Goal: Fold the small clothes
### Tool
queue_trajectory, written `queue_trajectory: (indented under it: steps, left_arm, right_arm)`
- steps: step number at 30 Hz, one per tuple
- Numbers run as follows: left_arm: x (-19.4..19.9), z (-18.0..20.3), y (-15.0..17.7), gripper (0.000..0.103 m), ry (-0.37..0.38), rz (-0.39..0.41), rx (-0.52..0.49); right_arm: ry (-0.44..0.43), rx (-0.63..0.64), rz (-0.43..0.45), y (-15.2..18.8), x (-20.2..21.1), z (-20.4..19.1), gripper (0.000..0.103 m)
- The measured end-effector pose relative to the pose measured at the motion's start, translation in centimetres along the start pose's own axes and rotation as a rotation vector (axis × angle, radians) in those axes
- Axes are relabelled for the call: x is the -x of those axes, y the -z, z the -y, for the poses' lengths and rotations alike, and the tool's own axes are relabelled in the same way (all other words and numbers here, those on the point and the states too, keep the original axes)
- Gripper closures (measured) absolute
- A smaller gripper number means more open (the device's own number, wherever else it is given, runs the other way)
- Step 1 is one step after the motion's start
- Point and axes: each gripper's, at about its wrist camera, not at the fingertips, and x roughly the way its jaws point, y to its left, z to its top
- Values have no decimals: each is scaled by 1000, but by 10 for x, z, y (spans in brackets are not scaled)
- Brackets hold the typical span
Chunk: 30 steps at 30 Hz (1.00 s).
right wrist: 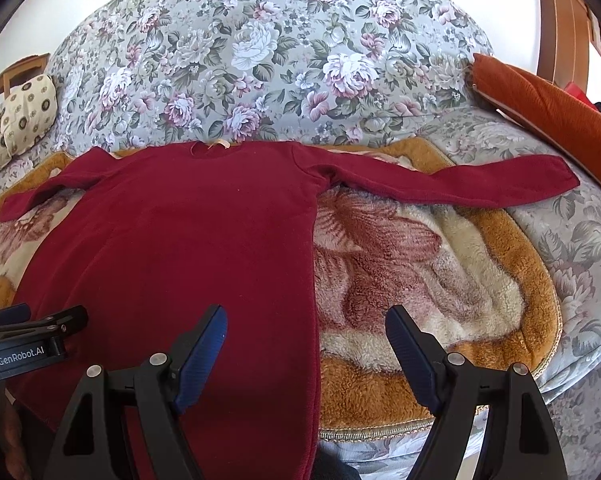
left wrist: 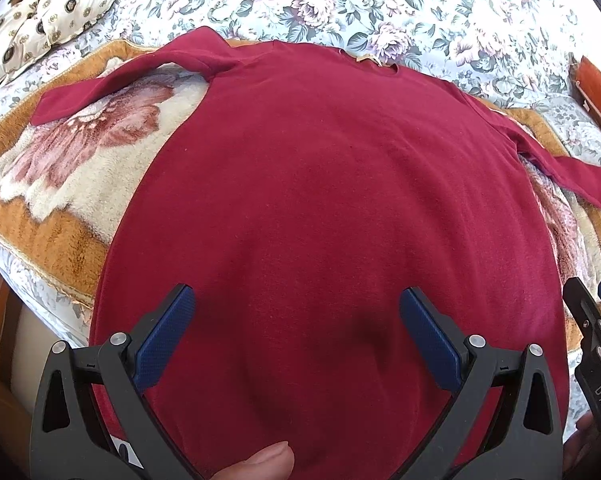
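A dark red shirt [left wrist: 320, 208] with long sleeves lies flat on a fluffy blanket [left wrist: 80, 160]. The blanket is cream and pink with a golden brown edge. It lies on a bed with a flowery cover [right wrist: 260, 60]. The neck of the shirt points away, and a small tag [right wrist: 218, 144] shows there. Both sleeves are spread out to the sides. The right sleeve [right wrist: 460, 180] reaches far across the blanket toward an orange cushion [right wrist: 540, 96]. The left sleeve [left wrist: 112, 84] lies bent toward a spotted cream pillow [left wrist: 52, 12].

The left gripper [left wrist: 296, 328] hangs over the bottom part of the shirt. Its fingers [left wrist: 164, 340] are spread wide apart and hold nothing. Red cloth shows between them. A thumb [left wrist: 260, 464] peeks in at the bottom of the left wrist view.

The right gripper [right wrist: 306, 354] is at the right side edge of the shirt. Its fingers [right wrist: 200, 356] are spread wide too and hold nothing. One finger is over the red cloth and the other is over the blanket. The edge of the shirt runs between them.

The two grippers are near each other, side by side, at the near end of the shirt.
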Motion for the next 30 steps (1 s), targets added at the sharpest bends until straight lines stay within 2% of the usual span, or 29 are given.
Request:
queue_trajectory:
  steps: [25, 30]
  left_arm:
    - [-1, -1, 0, 1, 8, -3, 0]
    - [-1, -1, 1, 1, 9, -4, -1]
  right_arm:
    - [39, 43, -2, 3, -5, 1, 23]
    - [29, 13, -1, 3, -3, 6, 23]
